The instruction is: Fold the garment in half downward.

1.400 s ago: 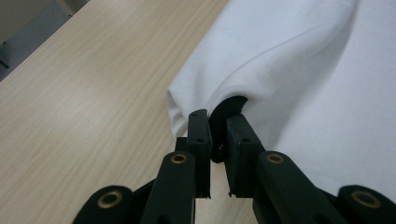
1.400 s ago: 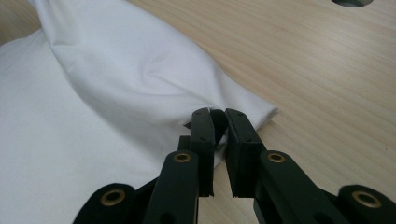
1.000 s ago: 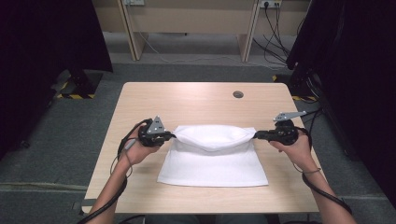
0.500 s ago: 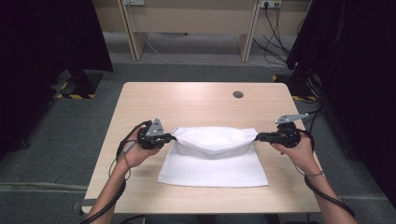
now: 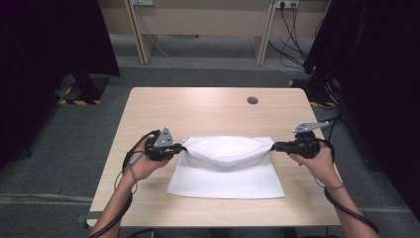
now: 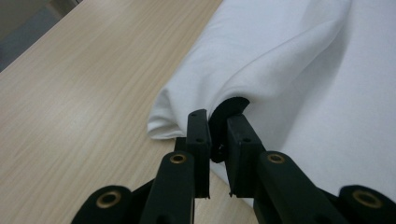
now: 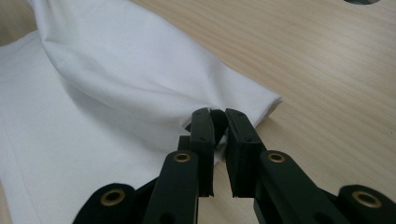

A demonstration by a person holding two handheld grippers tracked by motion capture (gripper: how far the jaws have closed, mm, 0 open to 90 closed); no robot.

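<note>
A white cloth (image 5: 225, 171) lies on the wooden table (image 5: 208, 109), its far edge lifted and hanging in a sagging fold between the two grippers. My left gripper (image 5: 182, 148) is shut on the cloth's left far corner; in the left gripper view the jaws (image 6: 217, 128) pinch the cloth (image 6: 303, 70) just above the tabletop. My right gripper (image 5: 273, 146) is shut on the right far corner, and the right gripper view shows its tips (image 7: 218, 123) nipping the folded edge of the cloth (image 7: 116, 70). The lower layer stays flat on the table.
A round cable hole (image 5: 252, 100) sits in the table's far right part. Bare wood surrounds the cloth on all sides. Desk legs and cables (image 5: 292, 29) stand on the floor beyond the table, with dark curtains at both sides.
</note>
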